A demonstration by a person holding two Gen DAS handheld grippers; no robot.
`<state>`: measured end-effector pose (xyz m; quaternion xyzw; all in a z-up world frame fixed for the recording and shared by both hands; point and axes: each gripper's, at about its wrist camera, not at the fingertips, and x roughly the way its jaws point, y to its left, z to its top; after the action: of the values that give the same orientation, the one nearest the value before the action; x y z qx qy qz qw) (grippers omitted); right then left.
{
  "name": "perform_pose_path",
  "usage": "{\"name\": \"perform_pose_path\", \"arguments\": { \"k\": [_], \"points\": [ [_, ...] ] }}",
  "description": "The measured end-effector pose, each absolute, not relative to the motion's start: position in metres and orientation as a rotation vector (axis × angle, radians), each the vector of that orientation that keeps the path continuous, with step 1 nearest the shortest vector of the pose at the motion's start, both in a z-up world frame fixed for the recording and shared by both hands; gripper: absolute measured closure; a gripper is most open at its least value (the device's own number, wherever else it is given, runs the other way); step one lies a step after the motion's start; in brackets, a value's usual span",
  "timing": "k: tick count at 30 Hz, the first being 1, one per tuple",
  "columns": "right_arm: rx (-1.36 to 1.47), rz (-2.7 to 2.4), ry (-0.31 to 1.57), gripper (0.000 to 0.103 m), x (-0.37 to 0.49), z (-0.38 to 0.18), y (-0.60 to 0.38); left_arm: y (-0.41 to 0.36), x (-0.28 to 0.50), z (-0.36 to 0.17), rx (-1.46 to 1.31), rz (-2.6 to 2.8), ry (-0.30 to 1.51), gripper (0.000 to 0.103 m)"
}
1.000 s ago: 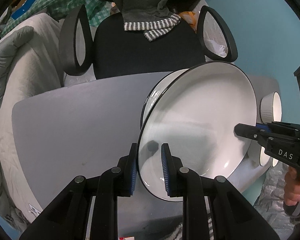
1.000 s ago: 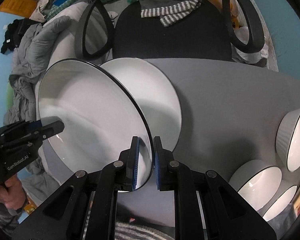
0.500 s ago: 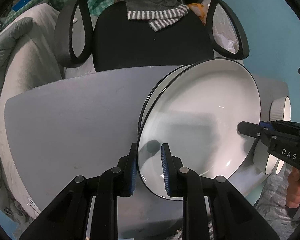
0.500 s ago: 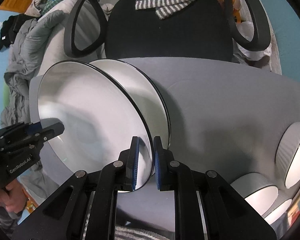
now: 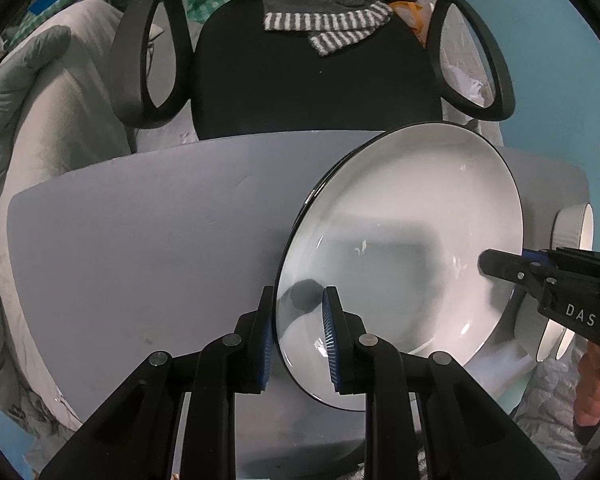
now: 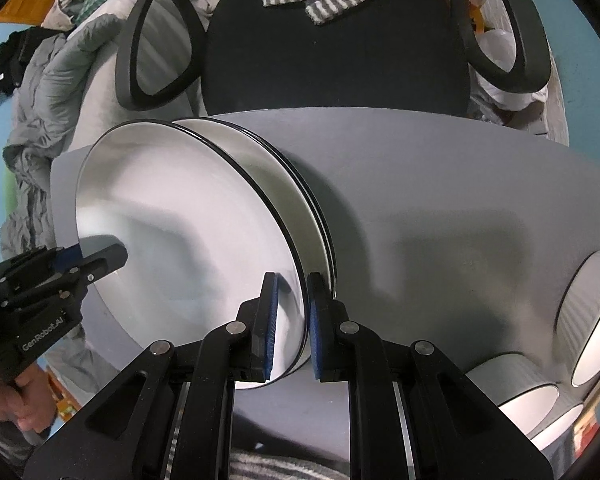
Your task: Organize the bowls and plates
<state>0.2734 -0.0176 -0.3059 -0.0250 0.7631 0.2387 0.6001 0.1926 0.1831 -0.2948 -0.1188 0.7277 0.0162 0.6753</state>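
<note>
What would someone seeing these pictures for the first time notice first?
The big white plate with a black rim, held by both grippers at once: the left gripper pinches its near edge and the right gripper pinches the opposite edge. It hangs just over a stack of matching plates on the grey table. White bowls sit at the table's right end, with a black chair behind.

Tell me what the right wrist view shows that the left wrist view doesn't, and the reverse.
Only the right wrist view shows the stacked plates under the held plate as separate rims, and three bowls spread at the right.

Only the left wrist view shows the table's bare left half.

Both show the held plate gripped at opposite rims by the left gripper and right gripper, plus the black chair.
</note>
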Motion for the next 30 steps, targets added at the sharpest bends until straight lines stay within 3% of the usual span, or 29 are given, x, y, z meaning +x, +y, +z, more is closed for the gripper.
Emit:
{"name": "perform_pose_path", "arguments": {
  "k": [6,12,15,17,19,25,30],
  "points": [
    [-0.057,0.537,1.8,0.085,0.276,-0.309,-0.014,0.183,0.194,-0.298,-0.275,0.042,1.636,0.081],
    [-0.055,0.531,1.83,0.062,0.275,-0.308,-0.004,0.185,0.195,-0.3,-0.287,0.03,1.642,0.081],
    [-0.047,0.527,1.841,0.048,0.273,-0.308,0.001,0.186,0.195,-0.3,-0.308,0.016,1.641,0.075],
    [-0.036,0.531,1.847,0.032,0.272,-0.307,0.003,0.185,0.195,-0.298,-0.296,0.021,1.632,0.063],
    [-0.041,0.523,1.846,0.03,0.271,-0.306,0.005,0.184,0.195,-0.296,-0.281,0.023,1.618,0.055],
    [-0.048,0.473,1.836,0.029,0.268,-0.3,0.006,0.182,0.194,-0.292,-0.273,0.019,1.604,0.046],
    [-0.025,0.452,1.836,0.029,0.267,-0.298,0.002,0.182,0.19,-0.291,-0.295,0.001,1.601,0.045]
  ]
}}
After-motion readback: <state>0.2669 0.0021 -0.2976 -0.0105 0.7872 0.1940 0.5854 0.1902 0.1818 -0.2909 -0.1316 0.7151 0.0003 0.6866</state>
